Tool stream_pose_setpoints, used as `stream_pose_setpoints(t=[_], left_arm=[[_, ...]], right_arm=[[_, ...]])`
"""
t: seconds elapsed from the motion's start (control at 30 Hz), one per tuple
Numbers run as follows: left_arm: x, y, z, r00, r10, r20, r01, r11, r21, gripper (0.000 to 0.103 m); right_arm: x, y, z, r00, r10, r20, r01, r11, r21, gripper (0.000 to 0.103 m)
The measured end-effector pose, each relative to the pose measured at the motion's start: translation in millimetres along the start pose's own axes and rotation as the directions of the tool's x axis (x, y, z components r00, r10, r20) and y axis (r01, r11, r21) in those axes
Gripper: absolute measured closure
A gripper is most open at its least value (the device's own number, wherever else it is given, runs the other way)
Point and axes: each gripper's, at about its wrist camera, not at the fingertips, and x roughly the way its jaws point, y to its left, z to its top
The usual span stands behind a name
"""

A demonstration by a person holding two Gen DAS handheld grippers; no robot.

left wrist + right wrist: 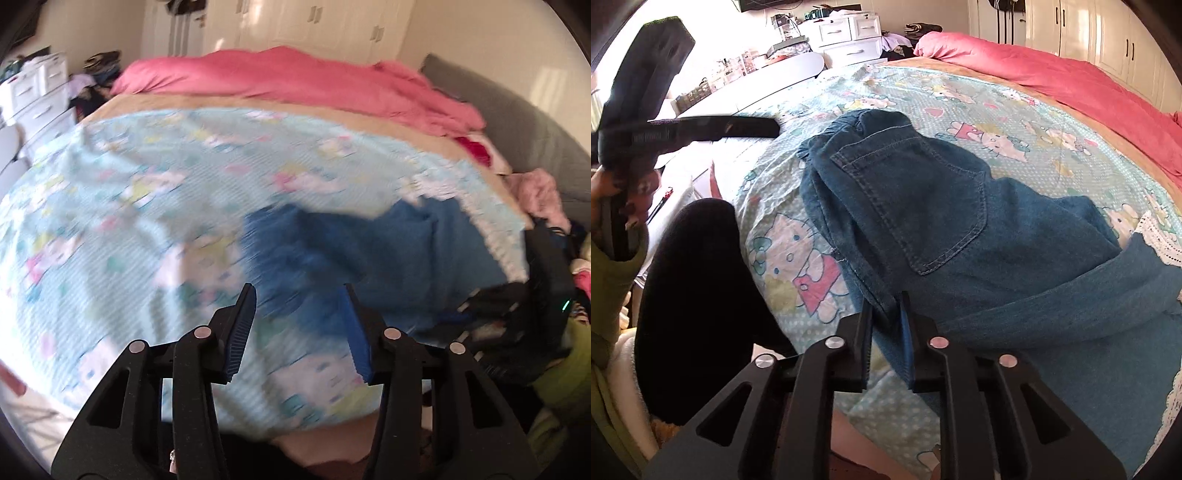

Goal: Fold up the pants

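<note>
I see the pants [923, 206] lying on the bed [1052, 147]. My right gripper [886, 306] has narrow fingers straddling the pants' near fold; my left gripper [299, 295] stands wide, empty, left of the pants.

The left hand-held gripper [299, 291] was tilted downward with its jaws apart and nothing between them. The right hand-held gripper [886, 301] was tilted downward, its jaws narrowly parted. A hand [613, 192] gripped the left hand-held gripper's handle.
</note>
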Motion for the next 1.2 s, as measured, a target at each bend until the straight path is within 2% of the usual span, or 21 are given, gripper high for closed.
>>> stream_pose_setpoints(t=[0.07,0.13,0.23,0.33,0.4,0.53,0.67,0.7,0.77,0.8,0.9,1.0,1.07,1.13,1.2], left_arm=[[17.2,-10.5,5.7,0.999,-0.036,-0.019,0.036,0.999,0.016,0.065],[41.7,-15.4,7.7,0.997,-0.039,-0.062,0.041,0.999,0.03,0.068],[68.2,-14.6,1.7,0.993,0.026,-0.113,-0.02,0.998,0.052,0.072],[69.7,-13.5,-4.8,0.994,0.015,-0.105,-0.01,0.999,0.048,0.072],[69.2,-12.7,-5.1,0.995,0.016,-0.102,-0.011,0.999,0.051,0.072],[70.7,-12.1,-7.6,0.995,0.004,-0.1,0.001,0.999,0.049,0.072],[67.6,-14.4,-7.9,0.997,0.017,-0.081,-0.013,0.999,0.051,0.072],[65.4,-15.4,-7.2,0.997,0.021,-0.075,-0.017,0.999,0.049,0.072],[57.2,-19.9,-5.1,0.998,0.022,-0.053,-0.019,0.998,0.054,0.064],[53.0,-23.0,-4.0,0.999,0.017,-0.045,-0.015,0.998,0.057,0.058],[44.7,-33.3,-0.9,1.0,0.012,-0.027,-0.01,0.997,0.076,0.05],[41.7,-39.4,1.9,1.0,-0.005,-0.024,0.007,0.997,0.072,0.042],[40.6,-45.4,4.3,1.0,-0.017,-0.022,0.019,0.997,0.072,0.038],[40.3,-54.9,7.0,0.999,-0.033,-0.022,0.035,0.996,0.086,0.032],[41.2,-66.0,9.8,0.998,-0.053,-0.021,0.055,0.993,0.104,0.028]], right_arm=[[-2.8,1.6,-1.9,1.0,0.012,-0.004,-0.012,1.0,0.001,0.082],[-11.4,0.6,-2.2,0.999,0.036,0.004,-0.037,0.999,0.024,0.081],[-29.7,-6.8,-0.5,0.994,0.093,0.054,-0.097,0.992,0.082,0.081],[-41.3,-15.7,3.9,0.995,0.028,0.101,-0.039,0.994,0.103,0.081],[-33.0,-22.1,5.3,0.996,0.003,0.084,-0.013,0.992,0.128,0.081],[6.5,-30.9,-4.2,0.997,-0.038,-0.062,0.048,0.985,0.164,0.082],[-3.6,-36.1,-3.2,1.0,-0.021,-0.023,0.025,0.981,0.194,0.08],[-11.1,-38.6,-2.2,1.0,-0.029,-0.001,0.028,0.979,0.203,0.076],[-26.0,-44.6,-1.1,0.998,-0.054,0.039,0.044,0.976,0.213,0.067],[-34.2,-48.4,-0.4,0.995,-0.079,0.054,0.065,0.973,0.221,0.058],[-48.5,-65.0,-1.3,0.988,-0.135,0.08,0.11,0.96,0.259,0.053],[-61.9,-82.3,-6.2,0.974,-0.207,0.093,0.169,0.935,0.312,0.04],[-69.5,-95.0,-9.7,0.966,-0.241,0.098,0.194,0.917,0.348,0.038],[-78.1,-109.1,-15.0,0.952,-0.29,0.096,0.234,0.894,0.381,0.028],[-81.4,-118.8,-13.9,0.943,-0.319,0.094,0.256,0.876,0.408,0.025]])
